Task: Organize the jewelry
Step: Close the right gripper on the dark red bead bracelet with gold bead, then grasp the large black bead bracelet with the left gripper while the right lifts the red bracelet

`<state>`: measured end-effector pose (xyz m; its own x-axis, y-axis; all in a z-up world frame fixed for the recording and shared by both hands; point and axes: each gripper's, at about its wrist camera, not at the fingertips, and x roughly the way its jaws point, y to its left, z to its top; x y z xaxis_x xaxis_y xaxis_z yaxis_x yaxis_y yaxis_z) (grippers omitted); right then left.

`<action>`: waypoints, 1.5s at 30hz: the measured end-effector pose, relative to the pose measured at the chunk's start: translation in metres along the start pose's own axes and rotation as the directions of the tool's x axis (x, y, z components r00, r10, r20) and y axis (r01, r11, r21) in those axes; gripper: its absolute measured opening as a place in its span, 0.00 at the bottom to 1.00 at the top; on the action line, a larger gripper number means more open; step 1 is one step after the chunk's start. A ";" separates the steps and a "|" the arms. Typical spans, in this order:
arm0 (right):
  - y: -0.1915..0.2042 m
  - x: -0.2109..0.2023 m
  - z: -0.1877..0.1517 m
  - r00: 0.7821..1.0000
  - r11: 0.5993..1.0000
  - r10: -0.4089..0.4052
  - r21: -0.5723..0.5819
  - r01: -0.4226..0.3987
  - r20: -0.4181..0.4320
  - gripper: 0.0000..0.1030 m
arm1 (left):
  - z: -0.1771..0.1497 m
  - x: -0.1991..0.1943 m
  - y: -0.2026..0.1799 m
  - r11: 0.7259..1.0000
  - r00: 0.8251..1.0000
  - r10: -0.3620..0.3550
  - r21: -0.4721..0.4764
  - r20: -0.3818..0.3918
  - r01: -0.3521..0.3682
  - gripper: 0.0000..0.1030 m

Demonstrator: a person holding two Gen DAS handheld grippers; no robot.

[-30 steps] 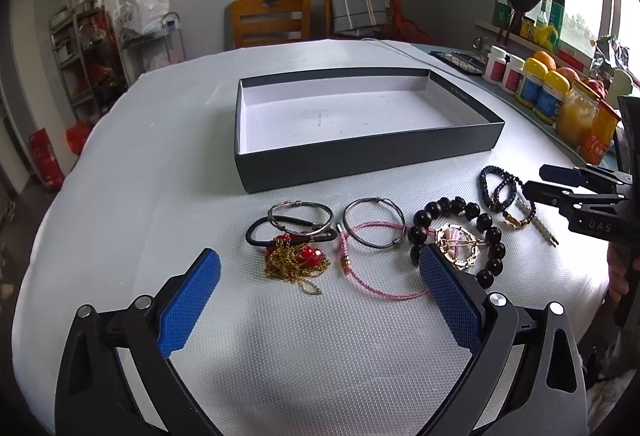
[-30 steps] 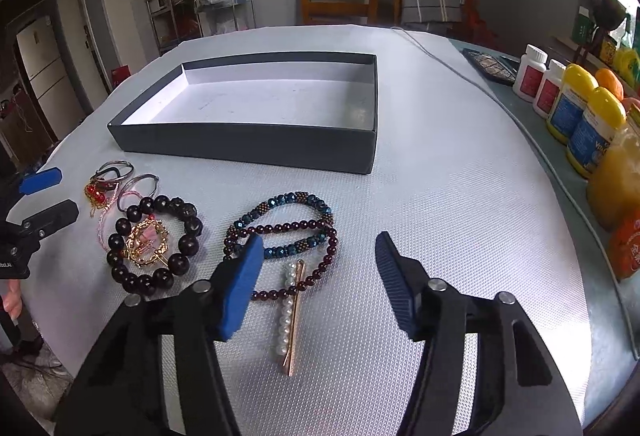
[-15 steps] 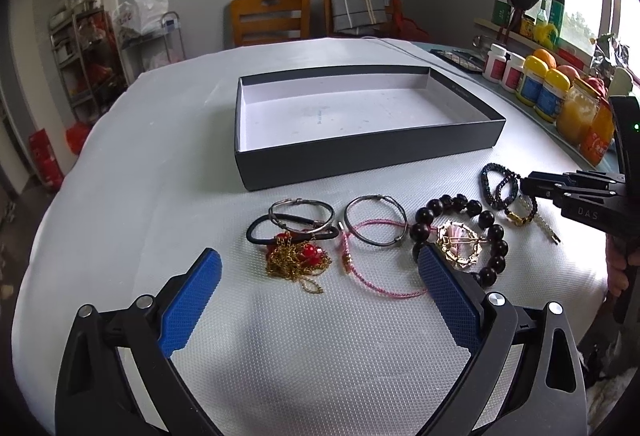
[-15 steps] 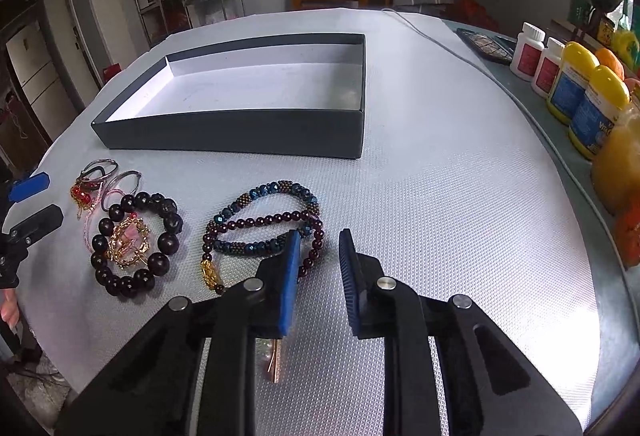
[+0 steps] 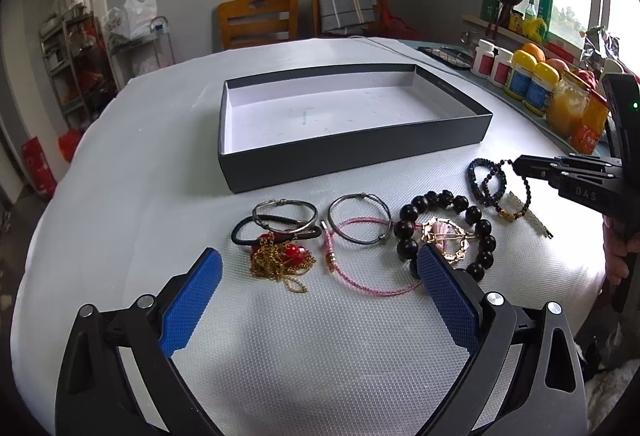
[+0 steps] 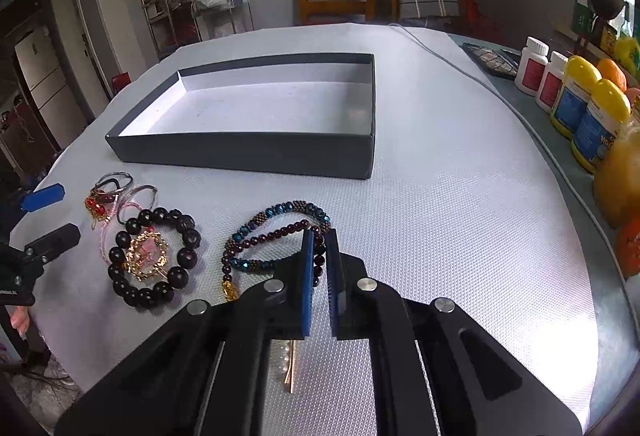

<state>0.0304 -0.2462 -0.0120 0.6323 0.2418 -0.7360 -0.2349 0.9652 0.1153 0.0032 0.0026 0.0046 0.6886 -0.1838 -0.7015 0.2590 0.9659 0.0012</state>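
Note:
A dark open box (image 5: pixel 352 152) (image 6: pixel 248 152) with a white, bare floor stands mid-table. In front of it lies jewelry: silver bangles (image 5: pixel 360 224), a black hair tie (image 5: pixel 240 236), a red and gold chain (image 5: pixel 280 260), a pink cord (image 5: pixel 360 282) and a black bead bracelet (image 5: pixel 482 226) (image 6: pixel 188 258). My left gripper (image 5: pixel 318 256) hovers open above these and holds nothing. My right gripper (image 6: pixel 319 236) (image 5: pixel 516 166) is closing, its blue pads pinching the dark red bead bracelet (image 6: pixel 272 234), which lies against a blue bead bracelet (image 6: pixel 280 210). A pearl hair clip (image 6: pixel 288 360) lies under the gripper's body.
Yellow-capped bottles (image 6: pixel 592 116), white pill bottles (image 6: pixel 530 66) and an orange jar (image 5: pixel 564 112) line the table's right edge. A grey cable (image 6: pixel 480 80) runs along that side. A wooden chair (image 5: pixel 258 20) stands behind the table.
The right gripper's jaws went from wide apart to nearly together around the dark red bead bracelet, after moving forward over the pearl clip. The left gripper stayed where it was.

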 end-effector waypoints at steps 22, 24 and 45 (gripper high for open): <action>0.023 -0.065 0.033 0.981 0.992 0.107 -0.082 -0.095 0.159 0.06 | 0.006 0.014 -0.083 0.924 0.947 -0.300 0.212 -0.119 0.319 0.49; 0.023 -0.065 0.032 0.981 0.992 0.107 -0.079 -0.096 0.159 0.06 | 0.004 0.016 -0.091 0.916 0.947 -0.295 0.244 -0.128 0.318 0.36; 0.017 -0.059 0.024 0.985 0.993 0.114 -0.056 -0.107 0.133 0.06 | 0.010 0.026 -0.098 0.901 0.945 -0.285 0.292 -0.159 0.321 0.14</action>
<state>0.0069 -0.2421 0.0500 0.6943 0.3610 -0.6226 -0.3424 0.9266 0.1554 0.0022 -0.0983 -0.0065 0.4692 -0.4201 -0.7768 0.6520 0.7580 -0.0161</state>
